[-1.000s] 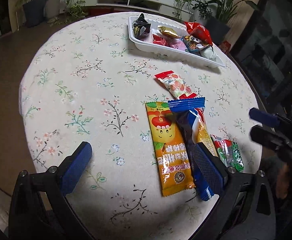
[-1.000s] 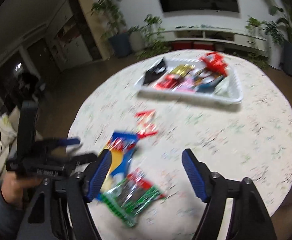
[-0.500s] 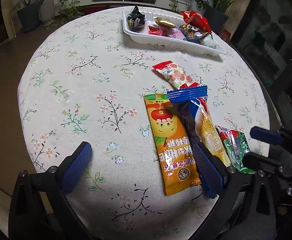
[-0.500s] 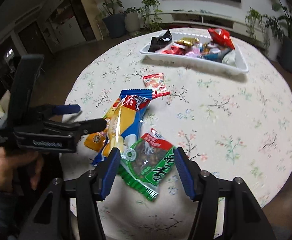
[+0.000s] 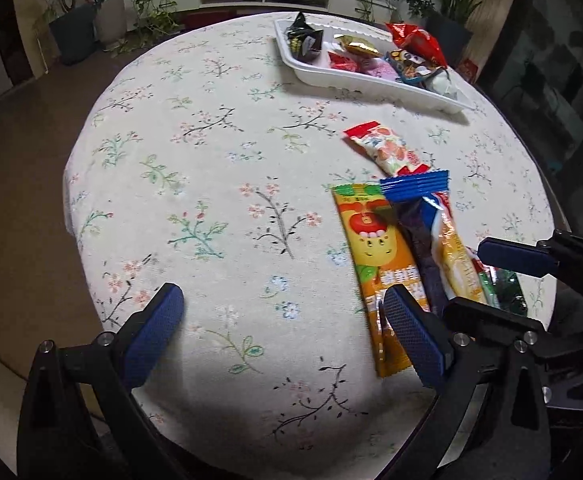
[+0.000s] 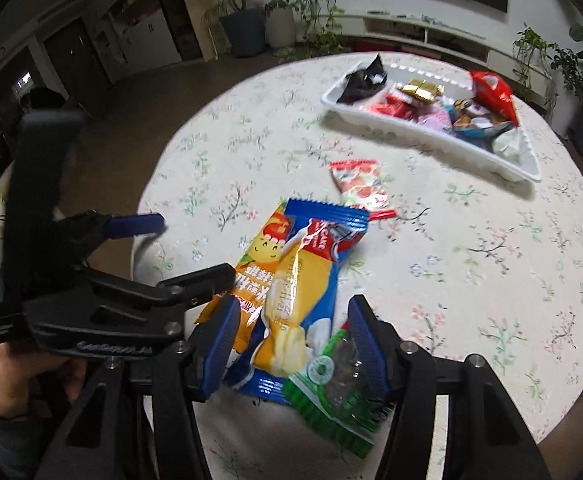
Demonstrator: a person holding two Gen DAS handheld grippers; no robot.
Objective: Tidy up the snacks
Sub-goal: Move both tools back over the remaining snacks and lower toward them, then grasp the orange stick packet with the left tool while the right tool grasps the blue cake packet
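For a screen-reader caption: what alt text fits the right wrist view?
The right hand-held gripper, jaws apart, straddles a blue-and-yellow snack packet and a green packet on a floral tablecloth. Farther off, a white tray holds more snacks.

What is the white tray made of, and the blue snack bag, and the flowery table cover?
The white tray looks like thin moulded plastic: smooth, with a ribbed wall. The blue snack bag looks like glossy plastic film: light glints off it and its end is crimped in zigzags. The flowery table cover looks like matte woven cloth with a printed pattern, though that is less sure.
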